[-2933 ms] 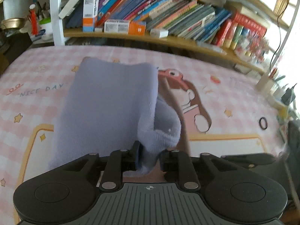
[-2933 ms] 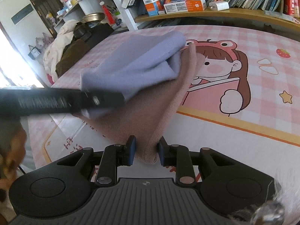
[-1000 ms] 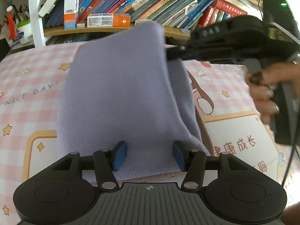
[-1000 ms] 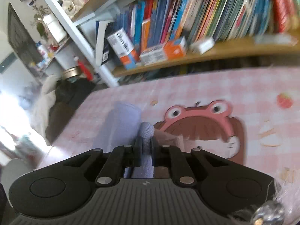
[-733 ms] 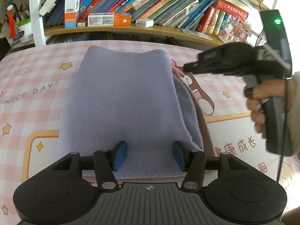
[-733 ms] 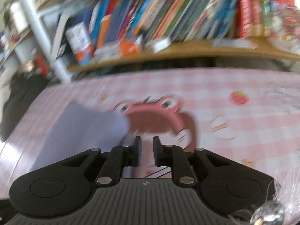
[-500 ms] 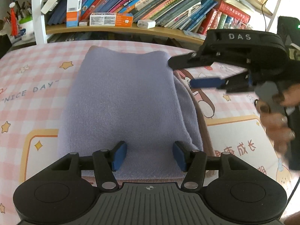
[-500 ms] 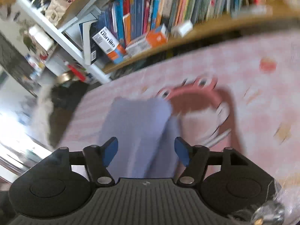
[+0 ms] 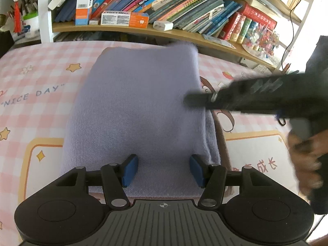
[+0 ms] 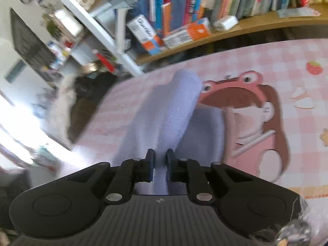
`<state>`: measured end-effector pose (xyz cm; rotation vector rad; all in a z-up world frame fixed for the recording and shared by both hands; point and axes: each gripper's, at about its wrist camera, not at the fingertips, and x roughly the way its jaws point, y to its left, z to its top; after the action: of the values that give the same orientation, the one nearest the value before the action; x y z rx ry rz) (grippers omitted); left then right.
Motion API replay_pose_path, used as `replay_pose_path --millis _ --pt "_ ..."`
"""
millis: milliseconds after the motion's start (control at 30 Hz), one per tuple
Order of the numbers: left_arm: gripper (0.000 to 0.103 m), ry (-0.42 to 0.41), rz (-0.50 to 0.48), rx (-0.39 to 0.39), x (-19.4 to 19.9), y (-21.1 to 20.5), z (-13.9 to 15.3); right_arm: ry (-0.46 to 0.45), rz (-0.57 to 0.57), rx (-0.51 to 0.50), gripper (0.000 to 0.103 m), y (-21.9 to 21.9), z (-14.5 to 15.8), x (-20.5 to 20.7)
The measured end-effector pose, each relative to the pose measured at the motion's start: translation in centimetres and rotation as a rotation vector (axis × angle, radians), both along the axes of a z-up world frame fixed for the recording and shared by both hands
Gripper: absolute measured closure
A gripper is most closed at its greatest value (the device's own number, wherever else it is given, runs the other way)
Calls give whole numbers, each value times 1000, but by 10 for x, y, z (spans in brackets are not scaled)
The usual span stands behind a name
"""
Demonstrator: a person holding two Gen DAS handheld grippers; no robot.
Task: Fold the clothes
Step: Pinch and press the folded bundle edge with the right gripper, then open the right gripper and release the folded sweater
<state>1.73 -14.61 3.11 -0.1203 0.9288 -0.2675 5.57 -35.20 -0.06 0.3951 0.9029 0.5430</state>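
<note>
Right now the lavender garment (image 9: 135, 106) lies folded on the pink checked mat (image 9: 30, 78), a brownish piece (image 9: 222, 143) peeking out under its right edge. Left gripper (image 9: 163, 169) has its jaws apart, straddling the near edge of the fabric, blue pads (image 9: 130, 170) clear of any pinch, so it holds nothing. Right gripper (image 10: 160, 167) has just snapped its jaws closed, and a raised ridge of the lavender cloth sits pinched between them; from the left wrist view it reaches in over the right side of the garment, blurred.

Risks, as a judgement: the pinch looks to take only the top layer, so pulling could peel the fold open or drag the stack askew. With the left jaws not pressing, nothing anchors the near edge, so the whole pile may slide. The brownish layer underneath may stay behind and misalign.
</note>
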Motion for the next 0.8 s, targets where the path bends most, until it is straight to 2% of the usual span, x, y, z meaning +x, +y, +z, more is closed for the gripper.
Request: replay_pose_path --millis 33,100,267,400,500,533,567,633,800 --pt "46 1 -2 4 0 -1 0 41 -16 -32 92 1 -11 5" --pt "45 3 -5 11 1 -3 0 63 -33 3 92 -4 -22 9" --pt "45 10 16 16 1 -6 3 52 -15 -8 91 -5 -20 8" --pt "28 -16 57 38 -5 -10 16 26 -15 -11 86 -8 -12 1" --pt "26 -49 93 45 -13 -9 26 -4 -21 -32 81 -12 -4 -9" --pt "26 -59 106 47 -16 -8 29 -8 -26 -38 76 -15 -2 -13" --pt "26 -69 120 49 -19 -8 32 -11 -32 -45 63 -17 0 -18" --pt "24 -86 149 59 -24 -10 38 -13 -47 -59 42 -23 4 -26" --pt "21 -103 219 75 -36 -13 43 27 -72 8 27 -44 6 -44"
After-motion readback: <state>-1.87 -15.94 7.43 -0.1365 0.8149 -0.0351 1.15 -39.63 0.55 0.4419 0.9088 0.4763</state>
